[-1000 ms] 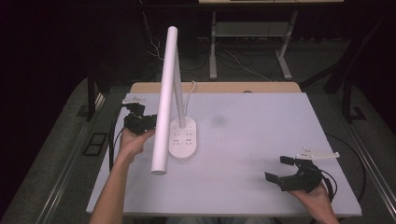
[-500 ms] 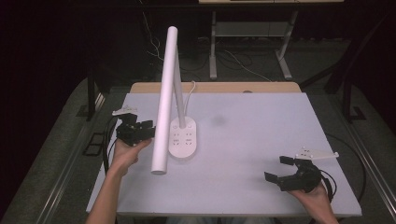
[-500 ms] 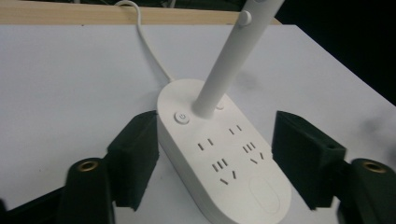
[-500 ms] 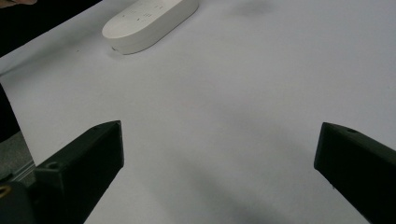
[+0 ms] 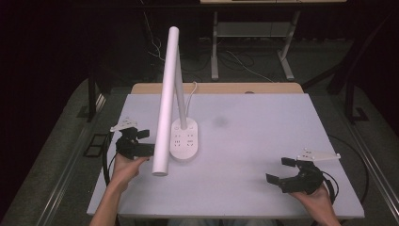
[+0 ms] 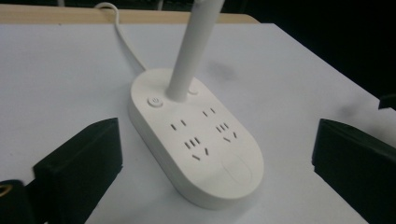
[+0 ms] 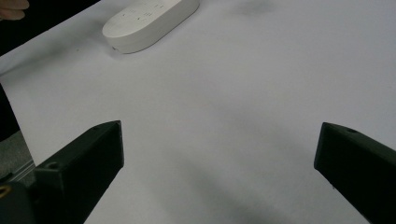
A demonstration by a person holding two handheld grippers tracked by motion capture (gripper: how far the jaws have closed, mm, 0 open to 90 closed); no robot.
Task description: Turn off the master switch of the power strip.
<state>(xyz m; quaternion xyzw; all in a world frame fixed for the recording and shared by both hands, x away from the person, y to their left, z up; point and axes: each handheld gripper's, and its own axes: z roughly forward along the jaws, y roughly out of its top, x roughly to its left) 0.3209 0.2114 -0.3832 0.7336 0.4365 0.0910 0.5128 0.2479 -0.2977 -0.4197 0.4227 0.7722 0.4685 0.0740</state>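
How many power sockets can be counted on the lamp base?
2, side by side on top of the white lamp base, between the round power button and the base's rounded near end; the lamp stem may hide more behind it.

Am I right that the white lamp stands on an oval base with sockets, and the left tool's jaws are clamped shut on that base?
Not quite. The lamp does stand on an oval base with sockets, but the left gripper is not clamped on it: the left gripper view shows its jaws wide open, one on each side of the base, touching nothing.
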